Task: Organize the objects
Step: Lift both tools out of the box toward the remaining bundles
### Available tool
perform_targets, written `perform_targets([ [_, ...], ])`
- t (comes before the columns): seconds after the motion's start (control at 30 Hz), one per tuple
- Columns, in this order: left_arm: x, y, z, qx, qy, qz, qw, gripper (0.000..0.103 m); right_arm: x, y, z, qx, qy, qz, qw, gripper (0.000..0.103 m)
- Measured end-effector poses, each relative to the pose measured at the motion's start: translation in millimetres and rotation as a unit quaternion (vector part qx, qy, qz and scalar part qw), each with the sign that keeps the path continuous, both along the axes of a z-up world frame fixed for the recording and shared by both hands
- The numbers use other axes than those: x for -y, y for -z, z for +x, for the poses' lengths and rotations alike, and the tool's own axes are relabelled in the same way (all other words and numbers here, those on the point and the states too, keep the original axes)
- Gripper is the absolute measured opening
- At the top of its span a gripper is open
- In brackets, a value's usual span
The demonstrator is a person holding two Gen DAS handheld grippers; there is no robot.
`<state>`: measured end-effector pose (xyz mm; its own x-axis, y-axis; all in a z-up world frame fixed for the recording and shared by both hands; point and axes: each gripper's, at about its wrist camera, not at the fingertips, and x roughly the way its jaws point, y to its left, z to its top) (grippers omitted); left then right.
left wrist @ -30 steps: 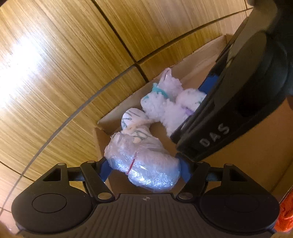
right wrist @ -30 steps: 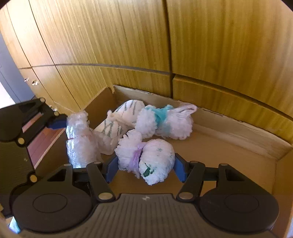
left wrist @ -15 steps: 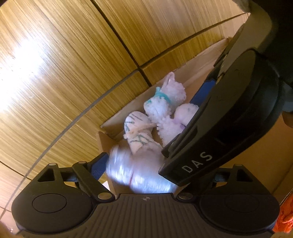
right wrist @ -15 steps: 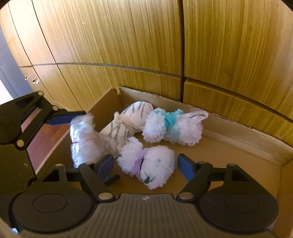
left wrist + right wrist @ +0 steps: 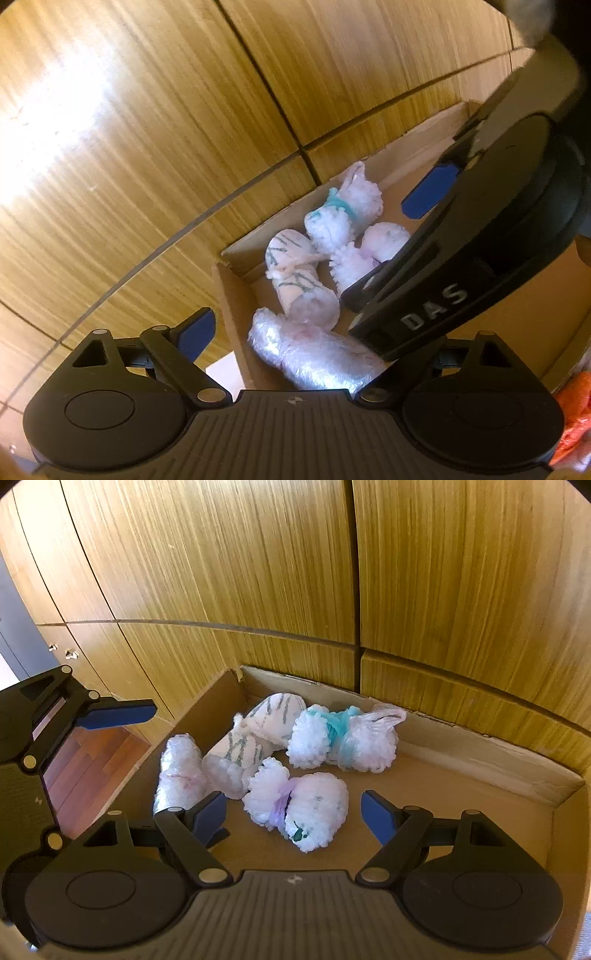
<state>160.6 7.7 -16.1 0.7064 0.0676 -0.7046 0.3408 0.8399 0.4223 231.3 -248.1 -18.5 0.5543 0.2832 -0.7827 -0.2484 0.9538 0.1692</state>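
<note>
A cardboard box (image 5: 461, 786) holds several rolled sock bundles. A fluffy white bundle with a purple band (image 5: 299, 808) lies on the box floor just ahead of my open right gripper (image 5: 295, 812). A plastic-wrapped bundle (image 5: 314, 350) lies by the box's left wall in front of my open left gripper (image 5: 306, 332); it also shows in the right wrist view (image 5: 181, 771). A striped bundle (image 5: 258, 734) and a teal-banded bundle (image 5: 343, 738) lie behind. The right gripper's body (image 5: 480, 240) hides my left gripper's right finger.
Wooden cabinet fronts (image 5: 295, 572) rise directly behind the box. A reddish wood floor (image 5: 85, 775) shows left of the box. Something orange (image 5: 572, 413) sits at the right edge of the left wrist view.
Both grippers opened and let go of their bundles, which now lie in the box. Both grippers have pulled back and up a little.
</note>
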Motion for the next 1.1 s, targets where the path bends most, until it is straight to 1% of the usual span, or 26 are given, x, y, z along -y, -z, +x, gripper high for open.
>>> perform_targets([
  [0.1, -3, -9, -2, -0.001, -0.014, -0.014, 0.9998, 0.094, 2, -8, -3, 0.006, 0.007, 0.01, 1.0, 0.078],
  [0.23, -10, -24, -8, 0.007, -0.025, -0.037, 0.999, 0.094, 8, -28, -17, 0.019, 0.015, 0.022, 0.999, 0.08],
  [0.4, -17, -50, -32, 0.02, -0.042, -0.062, 0.997, 0.096, 13, -59, -43, 0.041, 0.022, 0.027, 0.999, 0.083],
  [0.57, -21, -69, -57, 0.027, -0.056, -0.089, 0.9941, 0.097, 16, -77, -69, 0.054, 0.023, 0.024, 0.998, 0.083],
  [0.63, -24, -74, -69, 0.025, -0.066, -0.106, 0.9919, 0.099, 18, -83, -80, 0.058, 0.024, 0.026, 0.998, 0.083],
  [0.77, -33, -79, -93, 0.022, -0.087, -0.136, 0.9866, 0.101, 23, -90, -111, 0.072, 0.032, 0.025, 0.997, 0.086],
  [0.93, -42, -76, -129, 0.024, -0.103, -0.177, 0.9784, 0.102, 41, -97, -172, 0.095, 0.054, 0.026, 0.994, 0.091],
  [1.03, -47, -65, -146, 0.023, -0.119, -0.205, 0.9711, 0.102, 49, -91, -214, 0.114, 0.085, 0.018, 0.99, 0.093],
  [1.1, -49, -54, -155, 0.021, -0.132, -0.221, 0.9661, 0.102, 50, -79, -242, 0.124, 0.106, 0.015, 0.986, 0.094],
])
